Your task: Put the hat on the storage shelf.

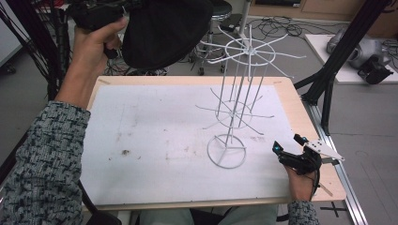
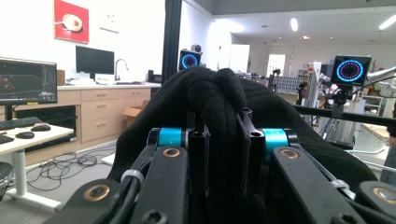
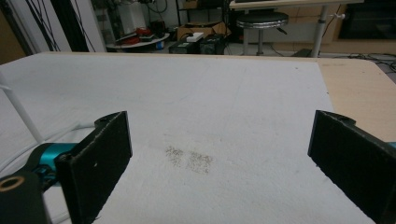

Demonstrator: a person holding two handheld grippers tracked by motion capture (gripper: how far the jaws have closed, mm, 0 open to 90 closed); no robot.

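Wooden boards edge the surface in front of you, and a white mat with a few brownish stains covers most of it. Nearest you on the right, your right hand rests at the front right corner of the mat, holding the right tongs low over it; their jaws stand wide apart with nothing between them, and in the right gripper view you look between the two black pads across bare mat to a stained patch. Just to the left of those tongs stands a white wire rack, upright, its ring base sitting on the mat and its thin arms spreading out in two tiers above. Farther off on the left, your left hand is raised above the far left corner of the surface, and the left tongs are clamped narrowly on a fold of a black knitted hat, which hangs in the air above the far edge, clear of the rack. Beyond the surface you have a grey floor with loose cables and a round stool.
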